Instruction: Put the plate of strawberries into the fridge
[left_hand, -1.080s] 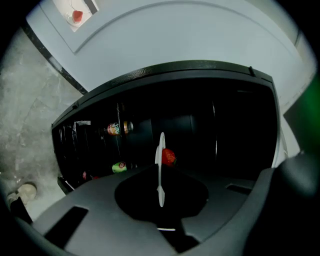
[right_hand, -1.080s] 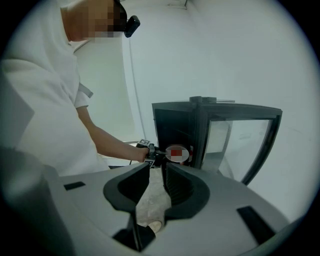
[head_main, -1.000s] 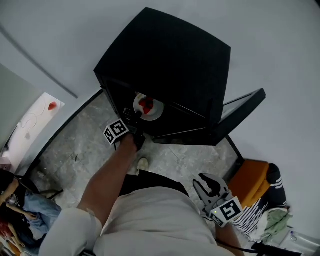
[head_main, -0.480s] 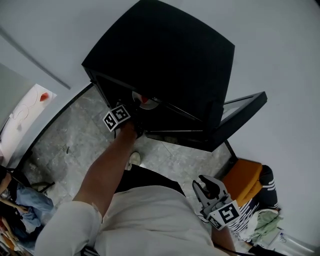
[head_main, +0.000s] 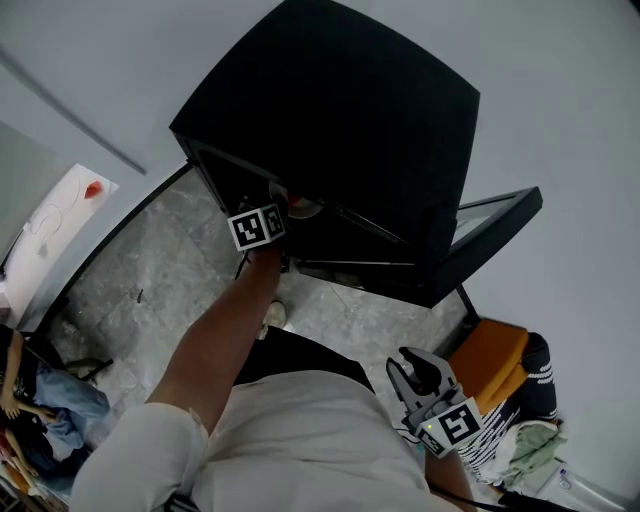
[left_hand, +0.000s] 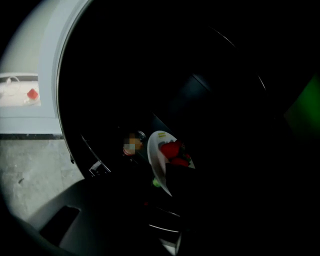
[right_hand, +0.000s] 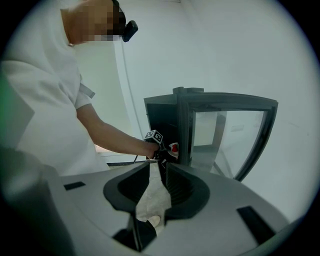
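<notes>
A white plate with red strawberries sits just inside the mouth of the black fridge, mostly hidden under the fridge top in the head view. My left gripper reaches into the fridge and is shut on the plate's near rim; its jaws are dark shapes in the left gripper view. The right gripper hangs by my right hip, away from the fridge, its jaws together with nothing between them. In the right gripper view that gripper faces the fridge and the left gripper's marker cube.
The fridge's glass door stands open to the right. An orange seat with striped cloth lies at the lower right. A white table is at the left. A small item stands inside the fridge behind the plate.
My left gripper has pushed the plate further into the fridge; the plate was fully visible at the opening, now only a sliver shows. The right gripper has barely moved.
</notes>
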